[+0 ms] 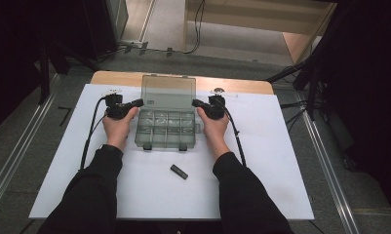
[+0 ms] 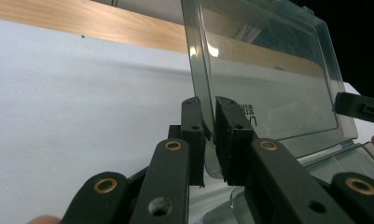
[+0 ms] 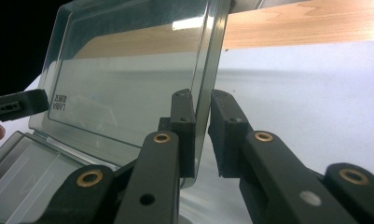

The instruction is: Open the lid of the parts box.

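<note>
A clear grey plastic compartment box (image 1: pixel 166 129) lies on the white table top with its lid (image 1: pixel 168 91) standing upright. My left gripper (image 1: pixel 138 102) is shut on the lid's left edge. In the left gripper view the lid (image 2: pixel 268 70) runs between the pads of my left gripper (image 2: pixel 209 116), and the other gripper's tip (image 2: pixel 359 106) shows beyond it. My right gripper (image 1: pixel 195 103) is shut on the lid's right edge. The right gripper view shows my right gripper (image 3: pixel 202 112) clamped on the rim of the lid (image 3: pixel 128 70). The compartments look empty.
A small black oblong piece (image 1: pixel 179 171) lies on the white sheet (image 1: pixel 281 161) in front of the box, between the person's forearms. A wooden strip (image 1: pixel 120 78) marks the table's far edge. Dark stands and cables surround the table on the floor.
</note>
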The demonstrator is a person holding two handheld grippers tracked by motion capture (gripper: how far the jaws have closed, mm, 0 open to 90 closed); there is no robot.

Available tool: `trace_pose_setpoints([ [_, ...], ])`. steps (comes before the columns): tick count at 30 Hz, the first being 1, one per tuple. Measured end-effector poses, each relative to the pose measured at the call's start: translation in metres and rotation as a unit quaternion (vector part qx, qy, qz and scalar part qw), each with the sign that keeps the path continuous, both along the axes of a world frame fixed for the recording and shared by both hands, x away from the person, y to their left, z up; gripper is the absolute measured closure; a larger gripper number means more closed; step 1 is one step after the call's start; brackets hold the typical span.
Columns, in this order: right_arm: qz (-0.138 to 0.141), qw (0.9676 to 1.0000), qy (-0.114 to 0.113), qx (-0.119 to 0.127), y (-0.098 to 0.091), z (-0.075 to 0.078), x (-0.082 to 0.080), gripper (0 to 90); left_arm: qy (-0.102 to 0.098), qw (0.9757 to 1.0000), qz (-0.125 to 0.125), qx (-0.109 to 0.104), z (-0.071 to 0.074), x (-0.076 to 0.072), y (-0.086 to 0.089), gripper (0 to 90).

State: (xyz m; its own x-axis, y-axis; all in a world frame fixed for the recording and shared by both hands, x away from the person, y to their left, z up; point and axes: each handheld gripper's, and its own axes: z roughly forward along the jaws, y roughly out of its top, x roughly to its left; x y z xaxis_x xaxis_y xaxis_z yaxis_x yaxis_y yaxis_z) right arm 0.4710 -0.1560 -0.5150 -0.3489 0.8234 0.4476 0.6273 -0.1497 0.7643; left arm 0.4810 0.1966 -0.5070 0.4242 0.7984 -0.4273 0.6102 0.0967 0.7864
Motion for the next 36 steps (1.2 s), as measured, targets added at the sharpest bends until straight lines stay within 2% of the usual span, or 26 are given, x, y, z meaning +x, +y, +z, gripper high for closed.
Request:
trace_pose_setpoints([
  [23,0.002,0.9997,0.023,0.006,-0.0010,-0.0023,0.0014,77.6,0.021,0.9998,-0.002,0.002,-0.0019,0.0013,-0.0001,79.0],
  [33,0.006,0.9993,0.036,0.008,-0.0022,-0.0024,0.0016,77.4,0.021,0.9996,-0.008,0.015,-0.0012,0.0008,-0.0015,77.0],
  [36,0.010,0.9994,0.032,0.003,-0.0026,-0.0019,0.0014,76.7,0.014,0.9997,-0.015,0.014,0.0001,-0.0003,-0.0017,72.4],
])
